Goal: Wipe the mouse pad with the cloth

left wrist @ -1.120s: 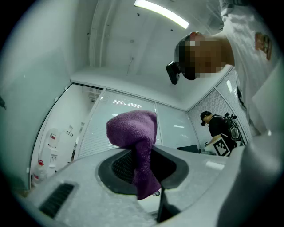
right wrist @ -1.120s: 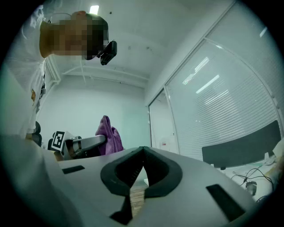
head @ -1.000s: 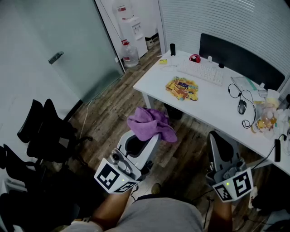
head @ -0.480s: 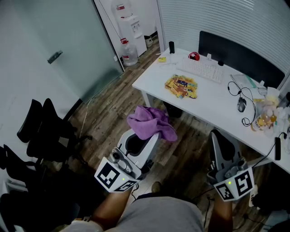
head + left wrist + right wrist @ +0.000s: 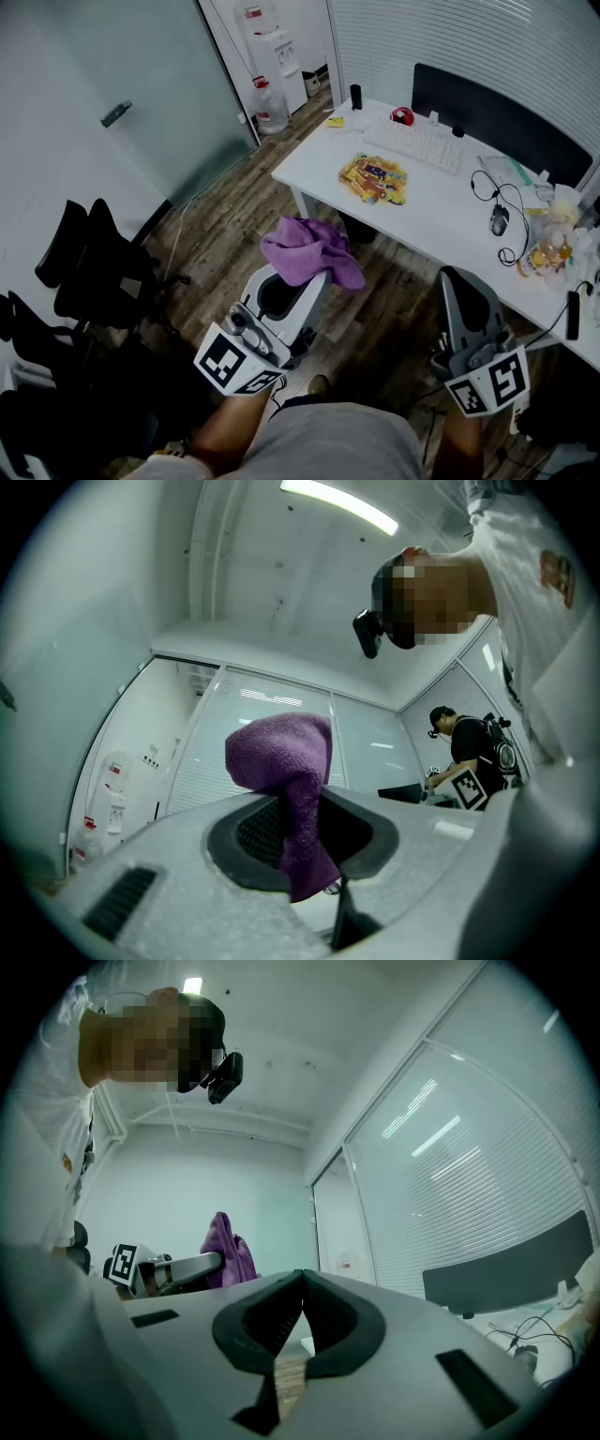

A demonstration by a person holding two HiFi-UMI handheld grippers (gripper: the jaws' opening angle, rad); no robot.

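Carrying cloth point(image 5: 307, 250) clamped in left fingers point(image 5: 312, 300); right fingers point(image 5: 466, 305) together, empty. Must reach mouse pad point(image 5: 374, 180), well ahead on bench point(image 5: 441, 220).

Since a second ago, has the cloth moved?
No: the cloth stays as close below the desk's near corner as before; the whole view shifted slightly.

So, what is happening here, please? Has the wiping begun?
A person holds a gripper in each hand. The left gripper is clamped on a purple cloth, which bunches above its jaws. The right gripper is shut and empty. Both are in the air, short of the white desk, where the colourful mouse pad lies near a keyboard. The wiping has not yet begun.
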